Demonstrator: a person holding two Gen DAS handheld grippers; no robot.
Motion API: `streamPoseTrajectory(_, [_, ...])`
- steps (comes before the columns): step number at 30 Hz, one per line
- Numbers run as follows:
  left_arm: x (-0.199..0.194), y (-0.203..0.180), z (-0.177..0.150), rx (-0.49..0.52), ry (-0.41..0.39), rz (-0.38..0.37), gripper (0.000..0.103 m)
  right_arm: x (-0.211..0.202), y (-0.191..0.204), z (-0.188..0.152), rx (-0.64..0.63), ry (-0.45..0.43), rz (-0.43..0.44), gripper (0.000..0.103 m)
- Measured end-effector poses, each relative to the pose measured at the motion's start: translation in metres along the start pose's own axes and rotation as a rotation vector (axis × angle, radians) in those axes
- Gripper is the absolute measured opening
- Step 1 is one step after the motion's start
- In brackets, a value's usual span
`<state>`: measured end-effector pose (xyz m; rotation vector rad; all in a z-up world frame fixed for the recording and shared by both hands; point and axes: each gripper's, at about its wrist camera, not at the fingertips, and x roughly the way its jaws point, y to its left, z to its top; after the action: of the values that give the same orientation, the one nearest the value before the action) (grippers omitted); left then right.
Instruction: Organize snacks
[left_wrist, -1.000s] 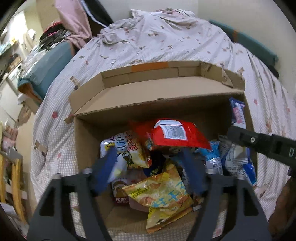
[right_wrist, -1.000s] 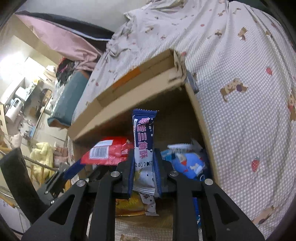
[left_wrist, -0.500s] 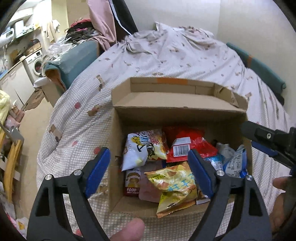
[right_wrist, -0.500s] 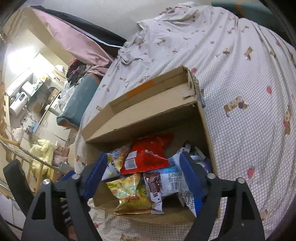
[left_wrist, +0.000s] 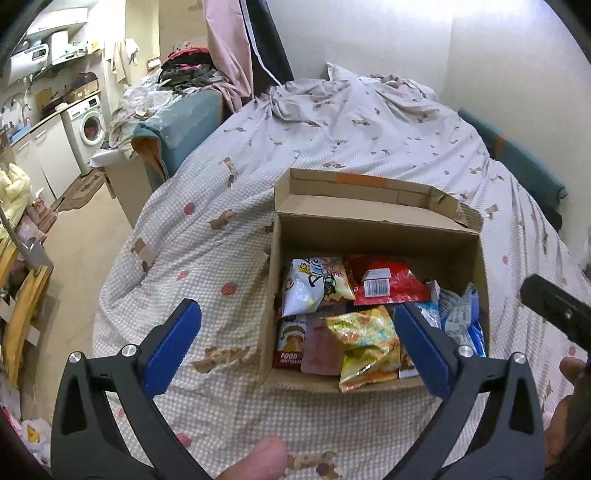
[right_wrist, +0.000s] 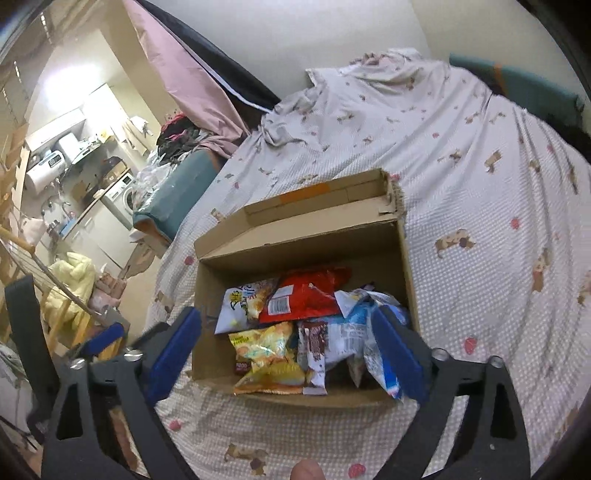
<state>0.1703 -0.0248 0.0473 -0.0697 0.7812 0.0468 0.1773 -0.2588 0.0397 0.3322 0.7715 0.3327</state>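
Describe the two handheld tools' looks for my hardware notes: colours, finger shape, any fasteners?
Both match. The left tool and right tool have black plastic fingers with triangular cut-outs, flat blue pads on their inner faces, and round silver screw heads at the joints. No cables, markings or sleeves show.

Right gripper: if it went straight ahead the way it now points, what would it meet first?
Probably the snacks in the open brown cardboard box. The right gripper, jaws wide with nothing between them, aims down at the crinkled yellow snack bag and the dark brown wrapper beside it. Depth is unclear.
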Motion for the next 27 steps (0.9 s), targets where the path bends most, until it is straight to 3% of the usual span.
streamPoseTrajectory(15, [-0.060, 0.022, -0.055, 0.058, -0.063, -0.012, 0.103, -0.063, 0.003, -0.062, -0.002, -0.106, -0.077, 0.103])
streamPoseTrajectory(18, [-0.059, 0.027, -0.062, 0.030, -0.043, -0.013, 0.103, -0.068, 0.010, -0.068, -0.056, -0.128, -0.112, 0.103])
streamPoseTrajectory(22, [-0.070, 0.034, -0.068, 0.014, -0.081, -0.027, 0.103, -0.077, 0.014, -0.078, -0.076, -0.163, -0.125, 0.103])
streamPoseTrajectory(27, [-0.073, 0.038, -0.079, -0.004, -0.067, -0.047, 0.103, -0.079, 0.017, -0.098, -0.118, -0.152, -0.153, 0.103])
